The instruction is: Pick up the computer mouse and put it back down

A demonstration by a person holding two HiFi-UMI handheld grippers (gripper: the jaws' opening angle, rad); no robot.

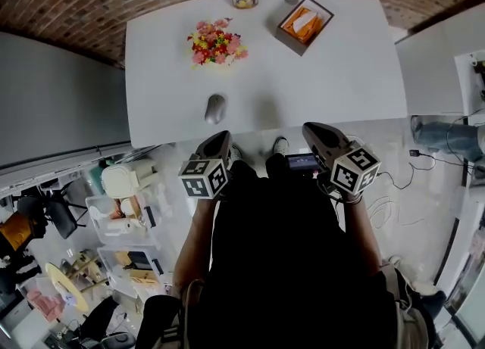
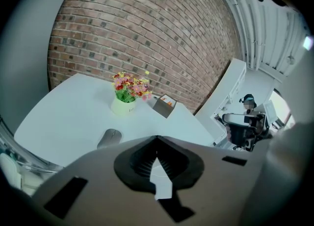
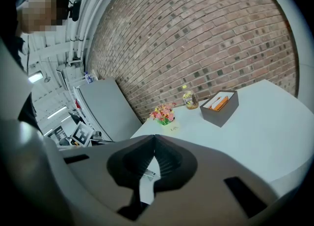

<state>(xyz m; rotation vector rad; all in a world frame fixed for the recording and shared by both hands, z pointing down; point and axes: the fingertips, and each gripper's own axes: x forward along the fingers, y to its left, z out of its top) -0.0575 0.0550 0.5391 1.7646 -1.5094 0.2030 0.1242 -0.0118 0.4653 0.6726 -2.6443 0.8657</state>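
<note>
– Left hand-held gripper (image 1: 214, 145) is closed with nothing in it. Its own view shows our two jaws meeting at the tip (image 2: 157, 139). The right hand-held gripper (image 1: 321, 134) is the same, pinched together and empty (image 3: 155, 137). So what step are we on?

– Honestly we can't call it. The computer mouse (image 1: 215, 108) sits flat on the worktop (image 1: 326, 75), on our side of the flower pot (image 1: 216, 41) and near the front edge. That fits us lining up to grab it, and it also fits us having set it back down.

– Where is it relative to us?

– It's just past the left tips and not touching them. In the left gripper view it sits ahead and a bit to the left of the jaws (image 2: 110, 138). The right one is further off to the side.

– Any tips for doing this bit well?

– We'd say keep those closed tips off it. It's low, rounded and looks slick, so a bump could slide it toward the edge. Any grip on that shape probably holds best across the two long sides, not over the hump.
</note>
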